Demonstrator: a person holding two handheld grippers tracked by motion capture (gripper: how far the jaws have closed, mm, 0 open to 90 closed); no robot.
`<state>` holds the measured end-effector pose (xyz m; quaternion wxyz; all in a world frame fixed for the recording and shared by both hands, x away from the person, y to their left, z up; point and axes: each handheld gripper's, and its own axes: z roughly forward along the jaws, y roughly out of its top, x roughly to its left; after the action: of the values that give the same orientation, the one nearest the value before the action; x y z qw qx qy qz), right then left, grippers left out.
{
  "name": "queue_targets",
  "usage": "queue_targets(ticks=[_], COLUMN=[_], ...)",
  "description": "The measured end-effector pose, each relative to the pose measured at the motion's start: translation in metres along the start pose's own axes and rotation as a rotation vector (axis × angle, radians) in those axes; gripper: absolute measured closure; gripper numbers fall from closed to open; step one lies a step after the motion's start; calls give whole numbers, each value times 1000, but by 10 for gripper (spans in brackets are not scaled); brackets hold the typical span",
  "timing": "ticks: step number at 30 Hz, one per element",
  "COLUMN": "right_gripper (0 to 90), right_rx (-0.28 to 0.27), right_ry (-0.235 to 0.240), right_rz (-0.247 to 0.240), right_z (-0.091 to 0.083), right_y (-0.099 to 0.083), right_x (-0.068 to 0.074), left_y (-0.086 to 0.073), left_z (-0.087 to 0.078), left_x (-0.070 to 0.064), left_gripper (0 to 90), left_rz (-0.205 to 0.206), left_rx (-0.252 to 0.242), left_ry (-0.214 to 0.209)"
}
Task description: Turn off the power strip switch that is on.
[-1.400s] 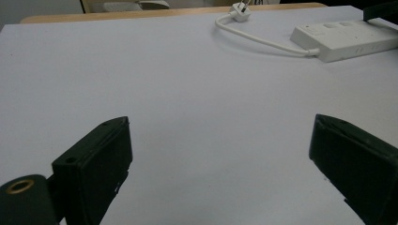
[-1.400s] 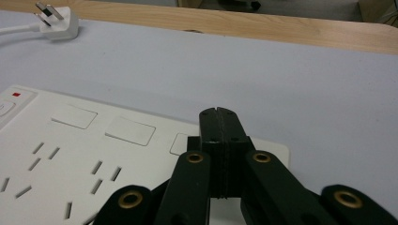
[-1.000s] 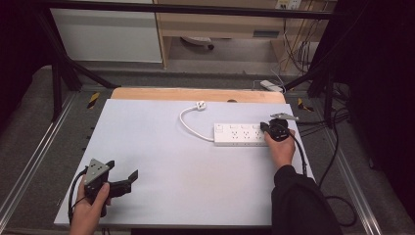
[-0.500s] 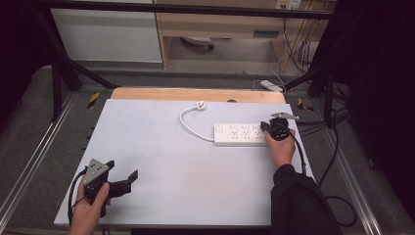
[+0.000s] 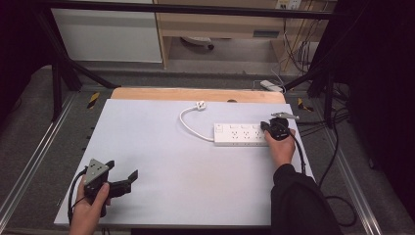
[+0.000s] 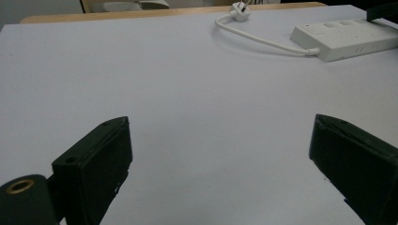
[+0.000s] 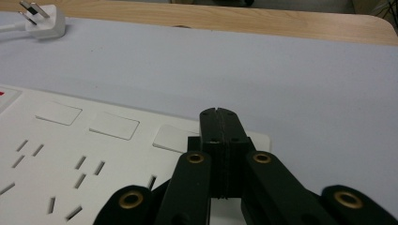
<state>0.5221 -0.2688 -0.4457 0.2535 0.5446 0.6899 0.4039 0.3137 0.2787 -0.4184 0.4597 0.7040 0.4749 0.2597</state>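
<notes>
A white power strip lies at the right of the white table top, its cable curling left to a white plug. My right gripper is shut with nothing between its jaws. Its tips rest over the right end of the strip, by the last rocker switch. My left gripper is held open near the front left corner, over bare table.
The white table top has a wooden strip along its far edge. Metal rails run along both sides. Cables and another white power strip lie on the floor beyond the right rear corner.
</notes>
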Motion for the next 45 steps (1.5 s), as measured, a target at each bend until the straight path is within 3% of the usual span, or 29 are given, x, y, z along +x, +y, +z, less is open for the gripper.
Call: queue_targets(ticks=[13, 31, 39, 45], right_gripper=[900, 888, 807, 677], right_rx=[-6, -34, -56, -62], right_ry=[-10, 18, 32, 40], right_rz=[2, -4, -6, 2], right_z=[-1, -5, -8, -10], right_y=[1, 8, 13, 16], right_x=[0, 8, 13, 14], left_y=[0, 0, 0, 0], left_z=[0, 0, 0, 0], left_x=[0, 0, 0, 0], left_gripper=[64, 64, 64, 64], left_rz=[1, 1, 2, 3], left_rx=[-1, 0, 1, 2], left_ry=[1, 1, 1, 0])
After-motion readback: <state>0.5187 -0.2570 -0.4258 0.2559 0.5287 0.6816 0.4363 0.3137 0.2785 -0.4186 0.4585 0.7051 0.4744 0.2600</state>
